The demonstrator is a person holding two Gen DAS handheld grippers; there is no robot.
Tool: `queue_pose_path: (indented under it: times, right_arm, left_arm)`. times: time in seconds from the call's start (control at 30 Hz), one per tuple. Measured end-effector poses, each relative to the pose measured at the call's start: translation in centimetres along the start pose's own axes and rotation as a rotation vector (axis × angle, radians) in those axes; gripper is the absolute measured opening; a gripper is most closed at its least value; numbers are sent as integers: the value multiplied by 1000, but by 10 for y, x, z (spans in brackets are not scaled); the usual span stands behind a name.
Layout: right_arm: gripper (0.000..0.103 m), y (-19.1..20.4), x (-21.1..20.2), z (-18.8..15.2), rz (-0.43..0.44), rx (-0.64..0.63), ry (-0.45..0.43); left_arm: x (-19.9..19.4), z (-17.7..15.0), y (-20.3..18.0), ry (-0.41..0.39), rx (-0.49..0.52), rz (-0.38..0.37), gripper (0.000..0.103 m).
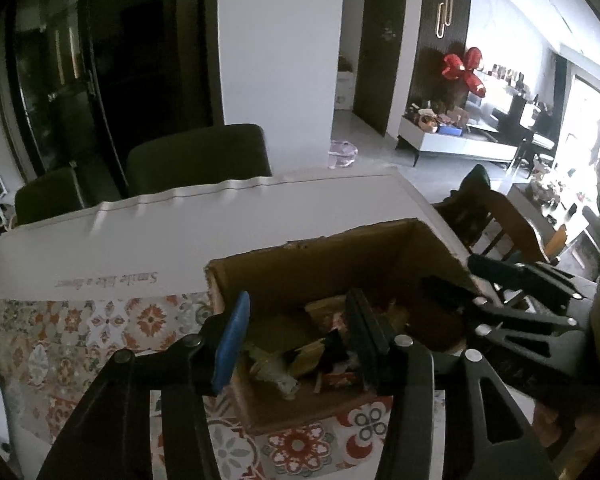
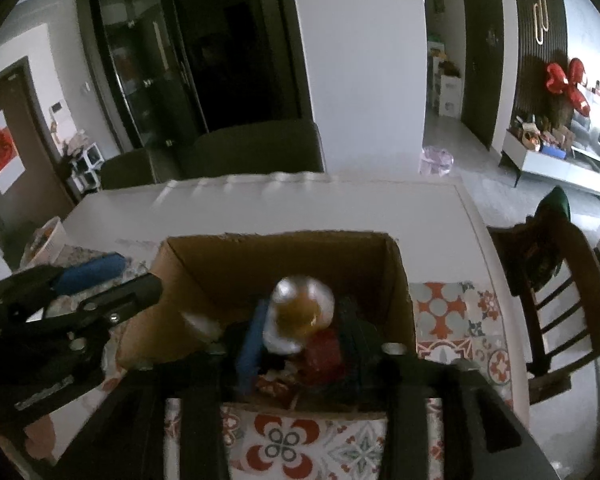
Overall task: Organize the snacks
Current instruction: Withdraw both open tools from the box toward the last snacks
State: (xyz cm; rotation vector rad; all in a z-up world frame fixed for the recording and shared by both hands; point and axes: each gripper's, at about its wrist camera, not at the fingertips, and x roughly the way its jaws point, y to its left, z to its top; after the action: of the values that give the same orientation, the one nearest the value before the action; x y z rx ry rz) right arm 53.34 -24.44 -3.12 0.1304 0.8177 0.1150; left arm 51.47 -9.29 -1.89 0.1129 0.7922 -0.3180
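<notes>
An open cardboard box (image 1: 332,256) (image 2: 276,252) stands on the patterned tablecloth with several snack packets (image 1: 300,356) inside. My left gripper (image 1: 296,332) is open and empty above the box's near left part. My right gripper (image 2: 300,328) is shut on a clear snack bag with a golden-brown snack (image 2: 300,308), held over the box, with a red packet (image 2: 324,354) just below it. The right gripper also shows at the right in the left wrist view (image 1: 512,292). The left gripper shows at the left in the right wrist view (image 2: 96,288).
The white table (image 1: 220,216) (image 2: 300,204) has a patterned cloth (image 1: 80,332) (image 2: 456,320) at the near side. Dark chairs (image 1: 196,156) (image 2: 252,148) stand behind the table. A wooden chair (image 2: 556,288) stands to the right. A basket (image 2: 44,240) sits at the table's left.
</notes>
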Motion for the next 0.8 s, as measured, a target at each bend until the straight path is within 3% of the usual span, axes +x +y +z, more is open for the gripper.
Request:
queue_pose_path:
  times: [0.23,0.57,0.67,0.8]
  right_arm:
    - [55,-4,-15,-14,-52,29,-6]
    - [56,9,-76,-50,-81,13,-65]
    - [65,10,-96,-65,-109,48,-89]
    - [65,14,-118,-86,-159,71,-109]
  left_arm:
    - [-20,-15,1,-5,16,17,54]
    - [-74,-51,-11,-41,74,-27,58]
    - [-88,-63,-16,-43,94,-53,58]
    - [-103,-78,-22,-50,132,-77,58]
